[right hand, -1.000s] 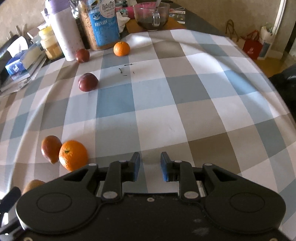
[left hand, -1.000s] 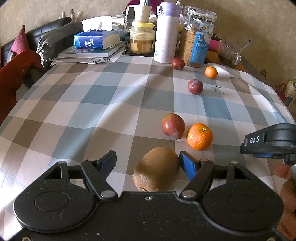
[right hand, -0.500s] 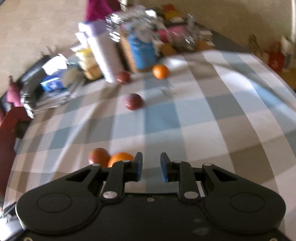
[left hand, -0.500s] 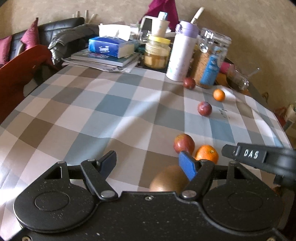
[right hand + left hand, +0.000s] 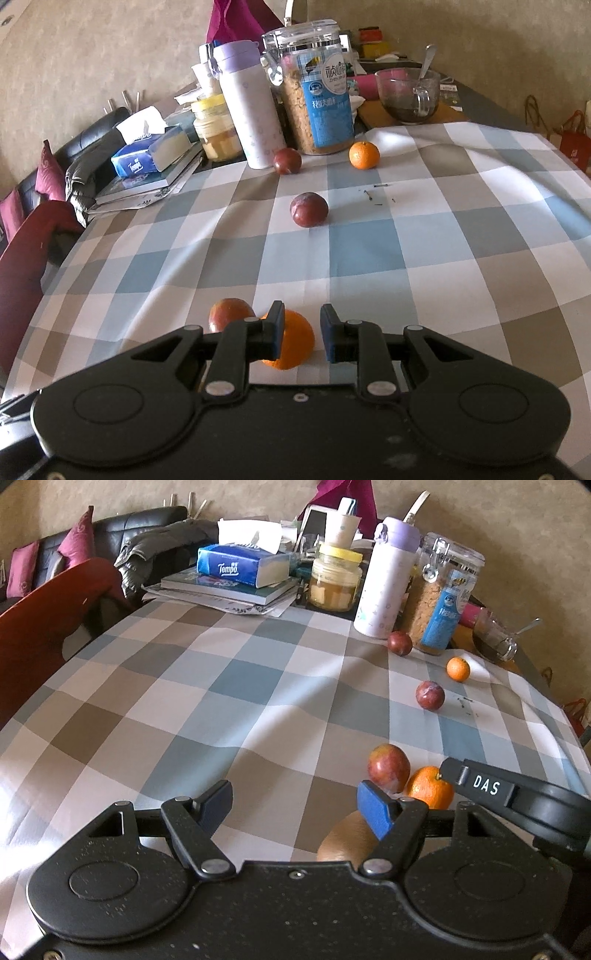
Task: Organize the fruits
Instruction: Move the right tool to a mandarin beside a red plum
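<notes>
We are seeing wide bare tablecloth (image 5: 229,686) running toward eleven o'clock. Our left gripper (image 5: 295,805) is gaping, released, the kiwi (image 5: 347,843) lying at its four o'clock. Our right gripper (image 5: 301,332) is hovering narrowly parted, gripping nothing, the orange (image 5: 295,341) partly behind its left finger.

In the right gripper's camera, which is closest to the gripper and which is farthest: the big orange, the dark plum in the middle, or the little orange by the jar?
1. Big orange: right at the right gripper, partly behind its left finger.
2. Dark plum: mid-table, ahead.
3. Little orange: far back, beside the cereal jar.
</notes>
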Motion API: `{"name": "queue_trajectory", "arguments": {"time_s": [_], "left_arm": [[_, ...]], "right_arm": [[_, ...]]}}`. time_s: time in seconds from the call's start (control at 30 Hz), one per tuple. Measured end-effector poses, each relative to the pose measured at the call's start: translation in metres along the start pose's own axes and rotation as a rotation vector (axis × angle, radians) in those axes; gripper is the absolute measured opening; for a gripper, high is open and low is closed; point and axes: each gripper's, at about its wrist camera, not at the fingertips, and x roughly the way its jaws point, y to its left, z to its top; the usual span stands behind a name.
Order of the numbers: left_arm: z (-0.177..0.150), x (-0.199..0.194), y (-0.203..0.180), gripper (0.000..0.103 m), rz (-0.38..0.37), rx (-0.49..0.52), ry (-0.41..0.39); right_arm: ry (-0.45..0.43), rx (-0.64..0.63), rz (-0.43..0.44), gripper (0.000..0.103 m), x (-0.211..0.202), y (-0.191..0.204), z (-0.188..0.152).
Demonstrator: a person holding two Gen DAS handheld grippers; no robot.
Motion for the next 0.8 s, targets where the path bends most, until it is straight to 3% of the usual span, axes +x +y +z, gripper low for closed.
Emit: {"name": "queue_trajectory", "arguments": {"time_s": [0.4, 0.8], "left_arm": [[0.0, 0.002, 0.002, 0.074, 0.016, 0.002, 0.026], [-0.002, -0.004, 0.007, 0.074, 0.025, 0.01, 0.015]], "right_arm": [[-0.046, -0.025, 0.029, 0.028, -0.001, 0.001, -0.008], [-0.078, -0.076, -0.036, 0.033, -0.003, 0.008, -0.013]]}}
